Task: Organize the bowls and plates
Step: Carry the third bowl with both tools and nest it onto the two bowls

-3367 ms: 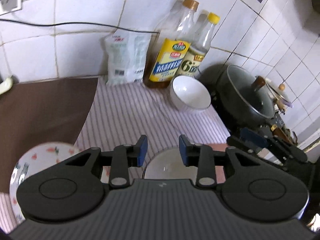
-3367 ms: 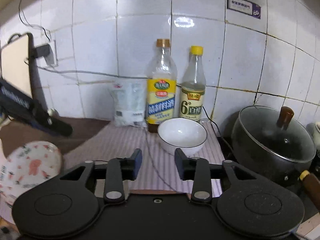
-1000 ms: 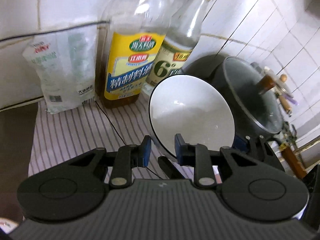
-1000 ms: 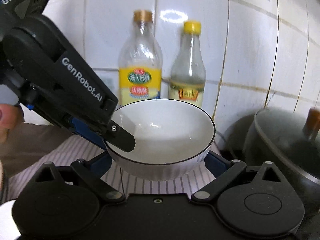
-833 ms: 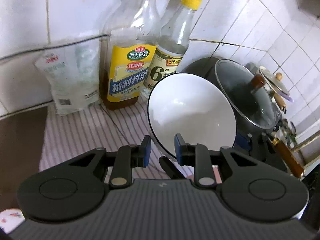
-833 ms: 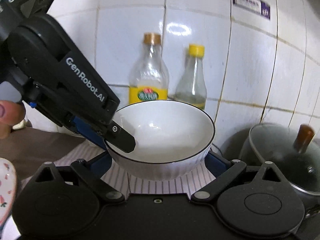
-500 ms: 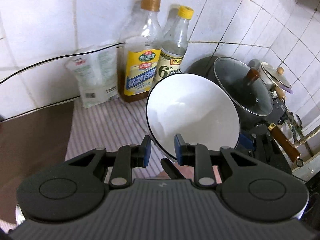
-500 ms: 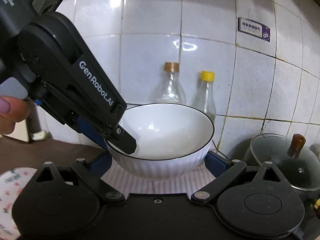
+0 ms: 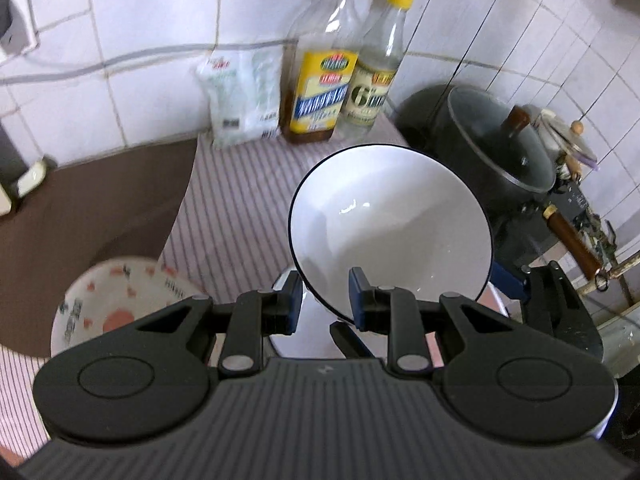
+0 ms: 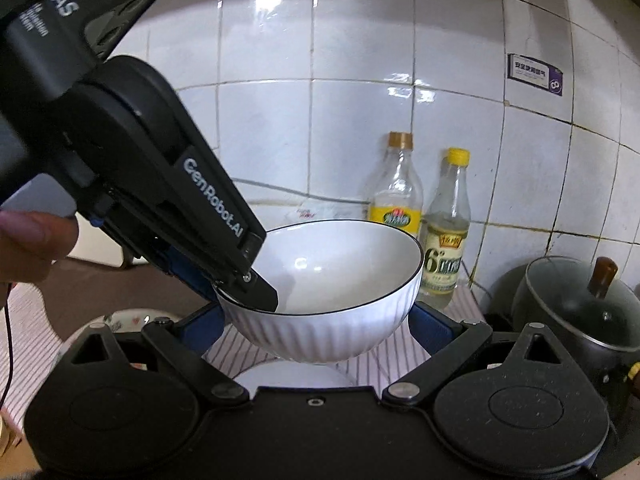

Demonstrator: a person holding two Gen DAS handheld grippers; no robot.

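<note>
A white bowl with a thin black rim [image 9: 390, 226] [image 10: 332, 280] is held in the air above the counter. My left gripper [image 9: 322, 300] is shut on its near rim; in the right wrist view it [image 10: 256, 292] pinches the bowl's left rim. My right gripper [image 10: 316, 326] spans the bowl's ribbed outer wall with its jaws wide on both sides. A white plate [image 9: 300, 338] [image 10: 292, 376] lies right below the bowl. A patterned plate [image 9: 116, 304] lies to the left on the counter.
Two bottles [image 9: 324, 80] [image 9: 372, 76] and a white bag [image 9: 244, 100] stand against the tiled wall. A dark pot with a glass lid [image 9: 500, 148] sits at the right. A striped cloth [image 9: 236, 208] and a brown mat [image 9: 92, 208] cover the counter.
Both grippers have carried the bowl back from the bottles and wall toward the near white plate. The patterned plate has come into view at the left.
</note>
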